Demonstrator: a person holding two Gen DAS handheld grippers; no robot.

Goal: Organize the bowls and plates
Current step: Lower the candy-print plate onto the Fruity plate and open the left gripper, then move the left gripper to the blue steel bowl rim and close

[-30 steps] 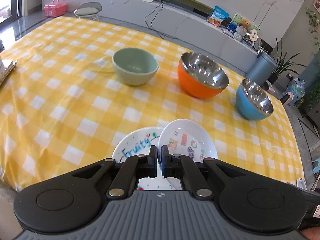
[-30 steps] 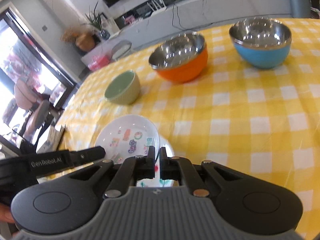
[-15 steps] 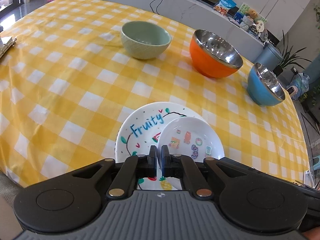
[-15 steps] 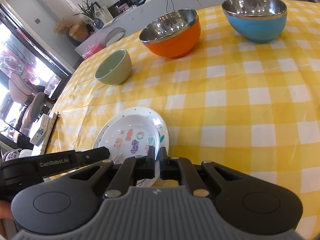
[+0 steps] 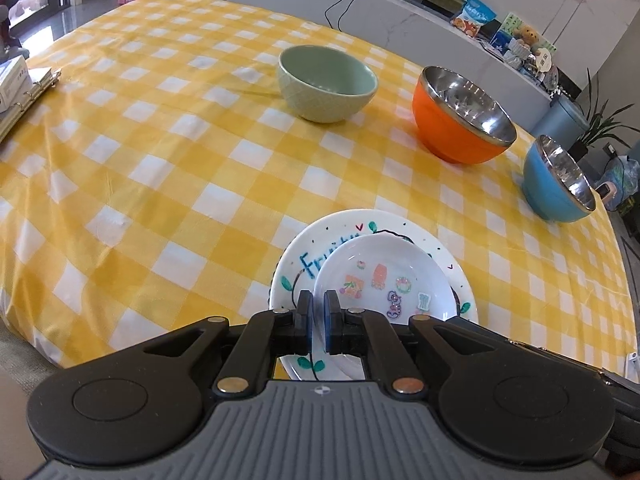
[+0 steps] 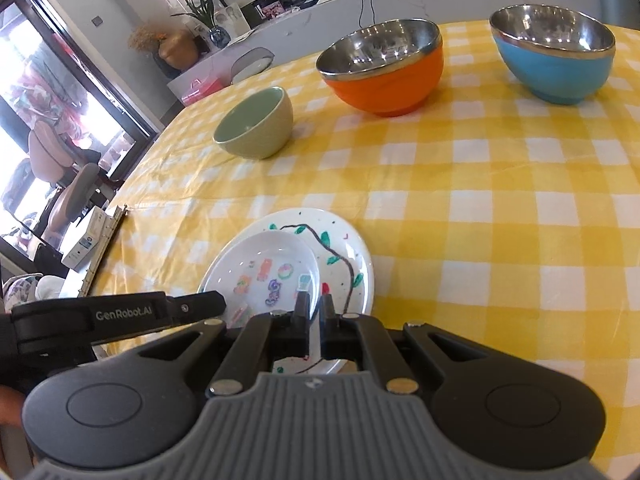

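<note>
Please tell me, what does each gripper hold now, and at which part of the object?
Both hold the small plate by its near rim: the left gripper on one side, the right gripper on the other. It sits over the large plate.

A table (image 5: 160, 168) covered by a yellow-and-white checked cloth is shown. A green bowl (image 5: 327, 84), an orange bowl (image 5: 460, 120) and a blue bowl (image 5: 556, 184) are set across the upper frame. A large plate (image 5: 296, 268) is placed at lower centre. A binder (image 5: 24, 100) is located at the left edge.
</note>
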